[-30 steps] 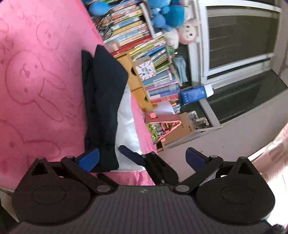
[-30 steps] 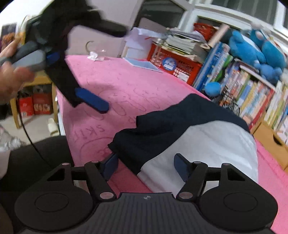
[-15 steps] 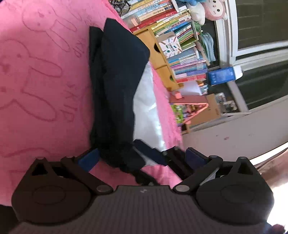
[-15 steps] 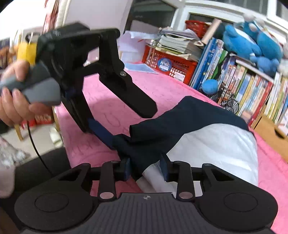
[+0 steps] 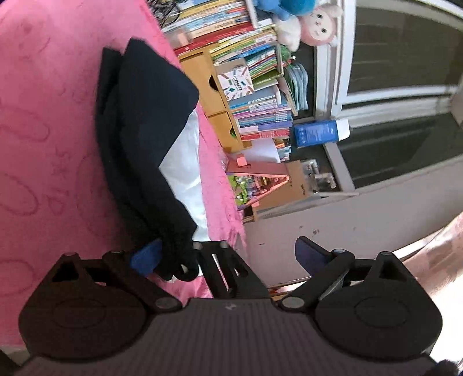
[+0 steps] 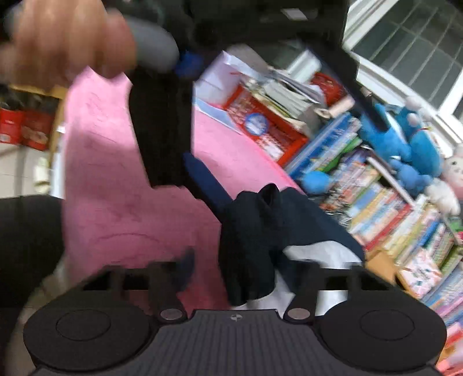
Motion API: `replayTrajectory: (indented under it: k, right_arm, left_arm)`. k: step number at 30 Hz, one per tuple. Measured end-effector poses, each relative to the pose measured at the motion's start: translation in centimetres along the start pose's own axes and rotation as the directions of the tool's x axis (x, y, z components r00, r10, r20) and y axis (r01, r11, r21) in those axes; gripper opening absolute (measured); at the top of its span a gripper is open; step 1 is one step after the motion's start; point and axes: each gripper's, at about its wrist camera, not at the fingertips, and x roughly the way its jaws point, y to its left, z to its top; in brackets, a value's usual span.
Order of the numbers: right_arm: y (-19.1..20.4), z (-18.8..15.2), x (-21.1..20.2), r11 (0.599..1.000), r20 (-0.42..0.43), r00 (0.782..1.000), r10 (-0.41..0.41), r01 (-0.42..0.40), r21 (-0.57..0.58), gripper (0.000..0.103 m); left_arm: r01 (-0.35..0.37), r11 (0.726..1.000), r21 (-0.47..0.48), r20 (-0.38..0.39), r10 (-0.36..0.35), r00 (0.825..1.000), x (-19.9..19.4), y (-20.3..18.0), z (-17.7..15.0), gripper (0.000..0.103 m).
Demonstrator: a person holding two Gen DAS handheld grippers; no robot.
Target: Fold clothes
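Observation:
A folded navy and white garment [image 5: 144, 138] lies on the pink bunny-print cover [image 5: 43, 144] near its edge. My left gripper [image 5: 228, 254] is open, its left pad [image 5: 144, 256] against the garment's near corner. The right gripper's black frame [image 5: 228, 274] shows between my left fingers. In the blurred right wrist view the garment [image 6: 260, 231] bunches up between my right gripper's [image 6: 249, 269] spread fingers, with one left gripper finger [image 6: 208, 179] under its lifted corner. The hand on the left gripper's handle [image 6: 66, 37] fills the top left.
Stacked books and wooden boxes [image 5: 254, 95] stand beside the bed, with plush toys [image 5: 312, 26] on top and a window [image 5: 405, 72] behind. A red basket of papers [image 6: 275, 127] sits at the cover's far edge. A dark seat [image 6: 26, 245] is at the left.
My right gripper, nearly shut on the garment's corner half a second ago, now stands wider with the cloth bunched between its fingers. The left gripper has come in close above it; both views shifted.

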Motion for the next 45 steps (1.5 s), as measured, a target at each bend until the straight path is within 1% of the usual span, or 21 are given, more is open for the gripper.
replayTrajectory:
  k: [1, 3, 6, 10, 15, 16, 17, 18, 21, 23, 28, 29, 30, 31, 32, 36, 39, 40, 41, 43, 45]
  right_arm:
    - [-0.3, -0.1, 0.2, 0.999, 0.004, 1.000, -0.025, 0.025, 0.020, 0.021]
    - [-1.4, -0.1, -0.1, 0.997, 0.016, 1.000, -0.018, 0.016, 0.081, 0.016]
    - [-1.5, -0.2, -1.0, 0.997, 0.044, 0.997, -0.065, 0.063, 0.054, 0.014]
    - [-1.5, -0.2, -1.6, 0.996, 0.071, 0.993, -0.091, 0.089, 0.030, 0.014]
    - [-1.3, -0.3, -1.8, 0.996, 0.082, 0.992, -0.092, 0.093, -0.003, 0.013]
    - [-1.2, -0.3, -1.8, 0.996, 0.084, 0.992, -0.090, 0.091, -0.006, 0.013]
    - [-1.4, -0.3, -1.7, 0.996, 0.088, 0.992, -0.088, 0.089, -0.005, 0.013]
    - [-1.5, -0.3, -1.6, 0.996, 0.091, 0.992, -0.086, 0.087, -0.004, 0.013]
    - [-1.7, -0.3, -1.7, 0.997, 0.096, 0.992, -0.076, 0.075, 0.017, 0.013]
    - [-1.7, -0.4, -1.7, 0.997, 0.099, 0.993, -0.068, 0.065, 0.028, 0.013]
    - [-1.4, -0.6, -1.5, 0.998, 0.104, 0.994, -0.041, 0.036, 0.050, 0.013]
    - [-1.3, -0.7, -1.5, 0.998, 0.104, 0.994, -0.037, 0.031, 0.055, 0.013]
    - [-1.2, -0.8, -1.5, 0.998, 0.104, 0.994, -0.033, 0.027, 0.061, 0.013]
    - [-1.2, -0.8, -1.5, 0.997, 0.106, 0.994, -0.031, 0.023, 0.071, 0.013]
    - [-1.0, -1.0, -1.8, 0.996, 0.110, 0.993, -0.036, 0.027, 0.081, 0.013]
    - [-2.1, -1.1, -2.2, 0.989, 0.108, 0.994, -0.021, 0.005, 0.150, 0.012]
    - [-2.6, -1.2, -2.4, 0.984, 0.101, 0.995, -0.015, -0.004, 0.180, 0.012]
    - [-2.3, -1.2, -2.4, 0.986, 0.099, 0.995, -0.025, 0.008, 0.165, 0.012]
    - [-2.1, -1.2, -2.4, 0.988, 0.097, 0.995, -0.034, 0.019, 0.150, 0.012]
    - [-1.9, -1.2, -2.1, 0.991, 0.090, 0.995, -0.041, 0.029, 0.133, 0.020]
    - [-1.8, -1.0, -1.6, 0.992, 0.082, 0.996, -0.037, 0.027, 0.125, 0.042]
  left_arm:
    - [0.003, 1.000, 0.017, 0.009, -0.004, 1.000, -0.3, -0.2, 0.1, 0.099]
    - [-0.023, 0.999, 0.036, 0.044, 0.021, 0.999, -1.1, -0.2, 0.4, 0.099]
    - [-0.094, 0.995, 0.034, 0.075, 0.091, 0.993, -1.3, 0.5, 1.2, 0.099]
    - [-0.143, 0.990, 0.017, 0.054, 0.142, 0.988, 0.3, 1.9, 2.1, 0.099]
    - [-0.144, 0.990, 0.010, 0.039, 0.143, 0.989, 3.5, 2.2, 4.0, 0.099]
    - [-0.151, 0.989, 0.001, 0.039, 0.150, 0.988, 3.6, 2.5, 4.1, 0.097]
    - [-0.158, 0.987, -0.007, 0.039, 0.158, 0.987, 3.8, 2.7, 4.3, 0.088]
    - [-0.165, 0.986, -0.015, 0.039, 0.165, 0.986, 3.9, 2.9, 4.5, 0.076]
    - [-0.185, 0.982, -0.039, 0.039, 0.187, 0.982, 4.4, 3.5, 5.0, 0.058]
    - [-0.199, 0.978, -0.056, 0.038, 0.201, 0.979, 4.7, 4.0, 5.3, 0.053]
    - [-0.203, 0.973, -0.107, 0.064, 0.210, 0.976, 4.9, 4.6, 6.2, 0.051]
    - [-0.215, 0.972, -0.096, 0.080, 0.223, 0.972, 5.0, 4.2, 6.2, 0.048]
    - [-0.243, 0.970, 0.008, 0.104, 0.241, 0.965, 5.3, 2.7, 5.8, 0.047]
    - [-0.271, 0.956, 0.110, 0.131, 0.256, 0.958, 5.7, 1.2, 5.4, 0.048]
    - [-0.297, 0.934, 0.199, 0.155, 0.270, 0.950, 6.0, -0.1, 5.1, 0.049]
    - [-0.380, 0.920, 0.094, 0.116, 0.369, 0.922, 7.4, 1.8, 7.0, 0.048]
    - [-0.310, 0.950, -0.014, 0.120, 0.310, 0.943, 7.2, 3.4, 8.1, 0.044]
    - [-0.320, 0.948, 0.000, 0.125, 0.317, 0.940, 7.4, 3.2, 8.0, 0.044]
    - [-0.333, 0.943, 0.024, 0.134, 0.327, 0.935, 7.5, 2.7, 7.7, 0.043]
    - [-0.341, 0.939, 0.053, 0.135, 0.332, 0.934, 7.4, 2.0, 7.3, 0.042]
    - [-0.325, 0.944, 0.052, 0.132, 0.316, 0.940, 7.4, 1.5, 7.4, 0.042]
